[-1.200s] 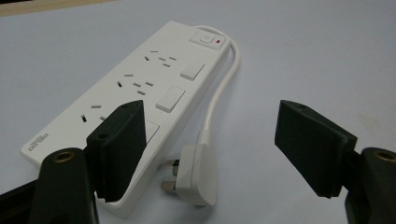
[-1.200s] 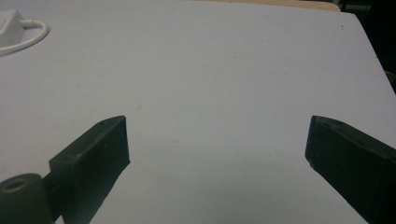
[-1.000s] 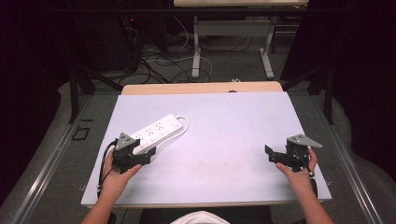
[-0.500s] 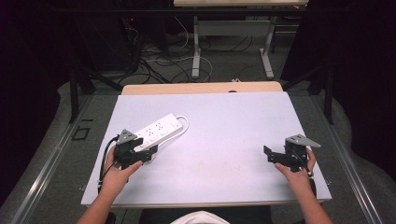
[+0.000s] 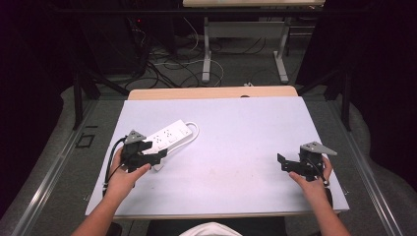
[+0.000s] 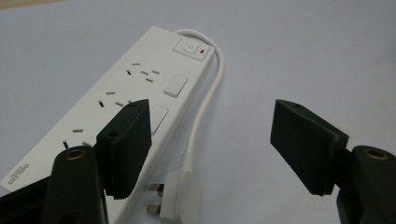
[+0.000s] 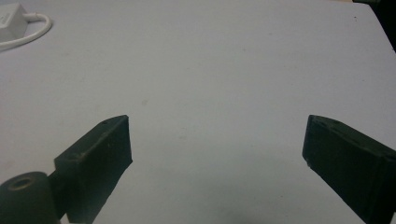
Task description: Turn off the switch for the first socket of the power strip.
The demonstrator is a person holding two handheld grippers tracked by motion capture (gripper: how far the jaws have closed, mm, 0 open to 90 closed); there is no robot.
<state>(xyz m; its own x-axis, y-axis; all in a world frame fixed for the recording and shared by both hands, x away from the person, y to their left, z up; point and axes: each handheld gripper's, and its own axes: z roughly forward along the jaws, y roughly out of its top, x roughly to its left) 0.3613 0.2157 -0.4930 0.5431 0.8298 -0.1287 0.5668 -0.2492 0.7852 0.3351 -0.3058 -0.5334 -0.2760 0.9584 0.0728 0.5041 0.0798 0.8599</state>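
Hovered the left gripper (image 5: pixel 160 155) low over the near end of a white power strip (image 5: pixel 169 135), jaws spread wide and pinching nothing, one jaw above the sockets and the other above bare table (image 5: pixel 236 132) in the left gripper view. Found the strip lying slantwise on the left half of the table, its white cord (image 6: pixel 205 107) looped back along one side and its plug (image 6: pixel 180 193) resting just beside the near end, below the gap between the spread jaws. Rested the right gripper (image 5: pixel 282 161) well apart near the table's right edge, jaws likewise spread over bare surface, holding nothing. Judged as the reach for the plug, no grasp yet made. Called next, most likely, for lowering the left jaws around the plug, squaring them to its flat sides and closing without snagging the cord. Cut off at the bottom of the left gripper view: the plug's lower part and the strip's near end. Hard to make out beside the left gripper in the high view: the plug. Too small to read: the maker's mark on the strip. Too faint to call lit or unlit: the red mark by the switch (image 6: pixel 190 46).
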